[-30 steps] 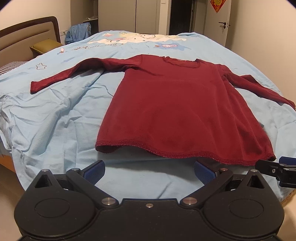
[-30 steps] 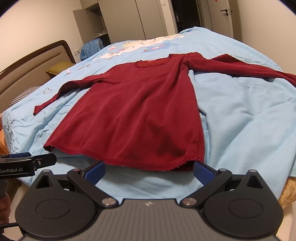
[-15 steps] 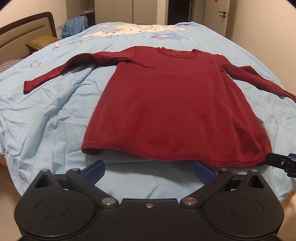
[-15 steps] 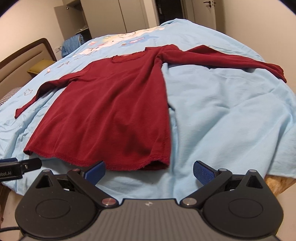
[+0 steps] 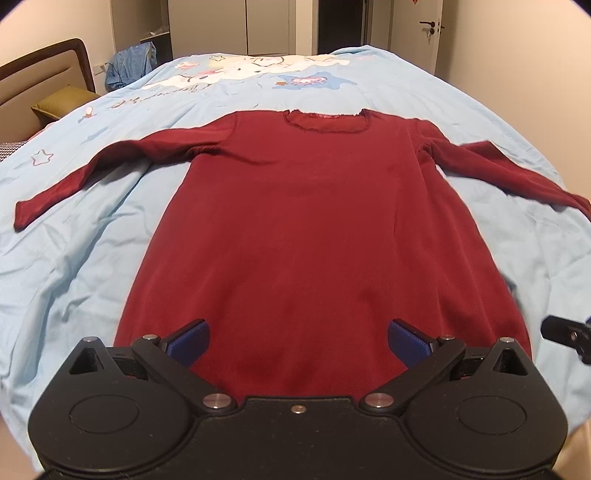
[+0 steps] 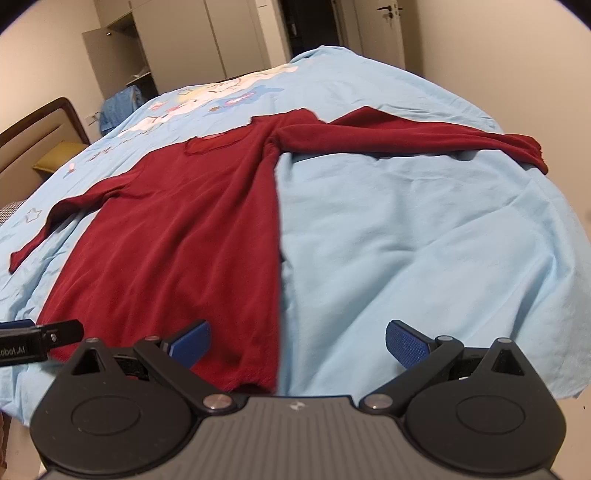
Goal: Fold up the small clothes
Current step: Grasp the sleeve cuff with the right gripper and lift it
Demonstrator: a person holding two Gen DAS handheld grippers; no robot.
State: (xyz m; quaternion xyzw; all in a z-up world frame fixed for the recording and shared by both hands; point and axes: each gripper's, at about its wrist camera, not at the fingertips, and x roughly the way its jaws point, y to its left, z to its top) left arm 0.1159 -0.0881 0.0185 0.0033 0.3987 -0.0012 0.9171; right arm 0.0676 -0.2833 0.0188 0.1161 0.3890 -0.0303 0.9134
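A dark red long-sleeved top [image 5: 314, 229] lies flat on the light blue bedsheet [image 5: 74, 266], neck away from me, both sleeves spread out. It also shows in the right wrist view [image 6: 177, 240]. My left gripper [image 5: 297, 341] is open and empty above the middle of the hem. My right gripper [image 6: 297, 341] is open and empty above the hem's right corner, its left pad over the cloth and its right pad over bare sheet. The right gripper's tip shows at the left view's right edge [image 5: 565, 330].
The bed's front edge lies just below both grippers. A brown headboard [image 5: 44, 77] and an olive pillow [image 5: 62, 103] are at the left. A blue garment [image 5: 129, 70] hangs by the wardrobe behind. A door [image 5: 417, 33] is at the back right.
Both grippers have moved forward and higher over the bed, from in front of the hem to above it. The top has not moved. Both stay open.
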